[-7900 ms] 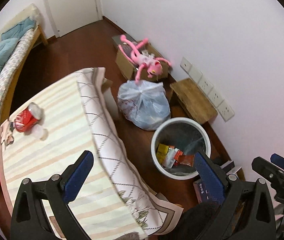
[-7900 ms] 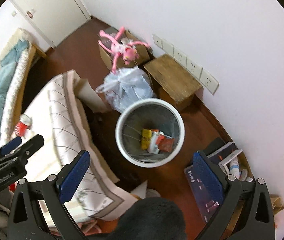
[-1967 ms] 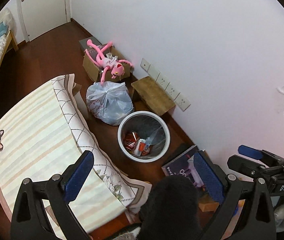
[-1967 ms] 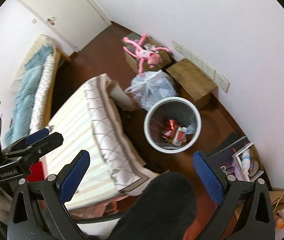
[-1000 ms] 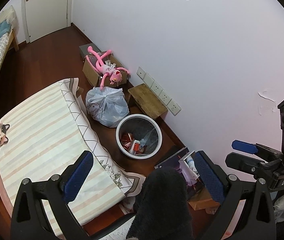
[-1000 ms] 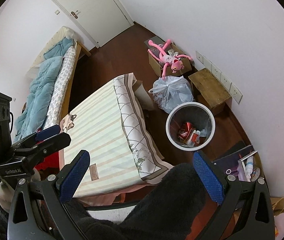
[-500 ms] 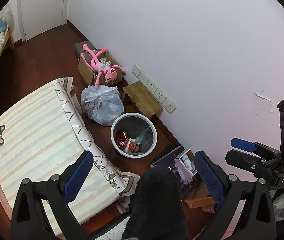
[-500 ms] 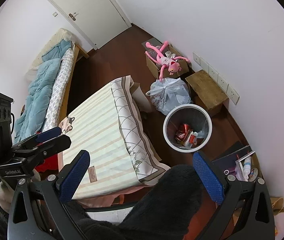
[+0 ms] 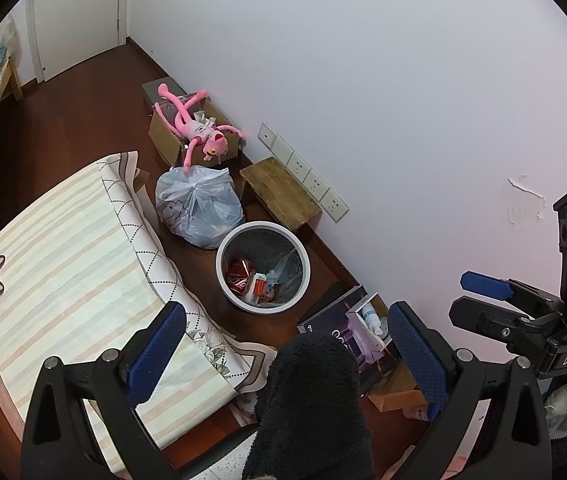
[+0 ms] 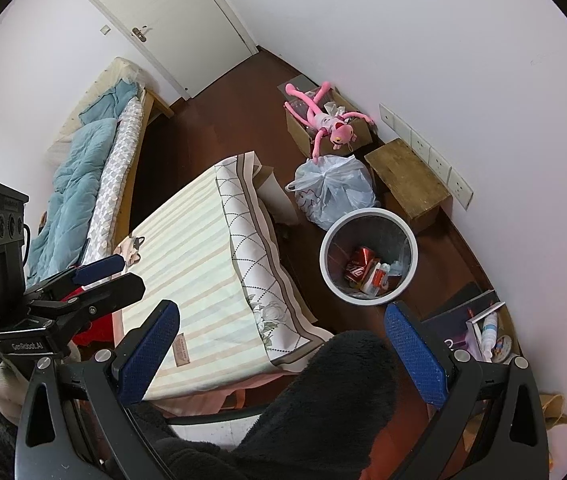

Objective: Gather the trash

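Note:
A white-rimmed trash bin (image 9: 225, 246) (image 10: 326, 240) stands on the floor beside the table. Inside lie a red can (image 9: 239, 273) (image 10: 359, 262) and several wrappers. My left gripper (image 9: 287, 354) is open and empty, held high above the table's edge and the floor. My right gripper (image 10: 283, 354) is open and empty, also held high. Each gripper shows in the other's view: the right one (image 9: 495, 300) at the right edge, the left one (image 10: 99, 280) at the left. The striped tablecloth (image 9: 63, 256) (image 10: 199, 248) carries no trash that I can see.
A tied plastic bag (image 9: 197, 208) (image 10: 333, 190) sits by the bin. Behind it are a cardboard box with a pink plush toy (image 9: 199, 134) (image 10: 327, 120) and a wooden stool (image 9: 281, 192) (image 10: 407, 180). Books and boxes (image 9: 357, 320) (image 10: 479, 322) lie against the wall. A bed (image 10: 91, 176) stands far left.
Since eight seconds ago the red can has left the table and lies in the bin. Both grippers have risen and pulled back, so the room looks smaller. In the last second little has moved.

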The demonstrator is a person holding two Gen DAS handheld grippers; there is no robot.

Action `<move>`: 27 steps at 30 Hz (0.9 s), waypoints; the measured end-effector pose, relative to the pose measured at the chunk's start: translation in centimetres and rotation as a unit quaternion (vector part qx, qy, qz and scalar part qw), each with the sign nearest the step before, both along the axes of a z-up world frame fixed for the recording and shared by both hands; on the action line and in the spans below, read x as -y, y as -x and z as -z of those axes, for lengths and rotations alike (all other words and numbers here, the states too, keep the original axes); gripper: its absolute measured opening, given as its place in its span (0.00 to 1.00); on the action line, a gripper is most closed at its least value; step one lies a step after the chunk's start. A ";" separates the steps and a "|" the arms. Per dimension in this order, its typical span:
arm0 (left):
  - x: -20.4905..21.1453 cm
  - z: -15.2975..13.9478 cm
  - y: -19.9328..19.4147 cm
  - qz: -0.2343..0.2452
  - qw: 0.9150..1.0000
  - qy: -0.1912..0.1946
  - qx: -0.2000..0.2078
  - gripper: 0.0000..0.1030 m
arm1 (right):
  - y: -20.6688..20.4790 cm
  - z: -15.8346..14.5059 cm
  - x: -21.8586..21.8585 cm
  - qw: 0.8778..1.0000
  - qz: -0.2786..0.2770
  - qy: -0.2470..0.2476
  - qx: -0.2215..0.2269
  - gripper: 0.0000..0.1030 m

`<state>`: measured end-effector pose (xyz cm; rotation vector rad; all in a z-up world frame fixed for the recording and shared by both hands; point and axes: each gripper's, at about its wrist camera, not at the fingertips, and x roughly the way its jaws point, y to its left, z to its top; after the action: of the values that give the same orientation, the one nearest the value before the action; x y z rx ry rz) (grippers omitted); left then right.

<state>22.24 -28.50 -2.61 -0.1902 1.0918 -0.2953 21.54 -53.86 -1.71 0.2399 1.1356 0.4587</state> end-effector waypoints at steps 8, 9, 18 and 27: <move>0.1 0.1 -0.2 -0.001 1.000 -0.002 -0.001 1.00 | 0.0 0.0 0.0 1.000 0.000 -0.001 0.000 1.00; 0.1 0.2 -0.2 0.000 1.000 -0.001 -0.002 1.00 | 0.1 0.0 0.0 1.000 -0.001 -0.001 0.000 1.00; -0.1 0.6 -0.2 0.002 1.000 0.000 -0.005 1.00 | 0.4 0.6 -0.5 1.000 -0.002 0.001 -0.003 1.00; -0.1 0.5 -0.2 0.003 1.000 0.001 0.000 1.00 | 0.3 0.5 -0.5 1.000 -0.003 0.003 -0.003 1.00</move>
<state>22.47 -28.39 -3.10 -0.1884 1.0932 -0.3006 21.25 -53.34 -2.21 0.2331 1.1446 0.4606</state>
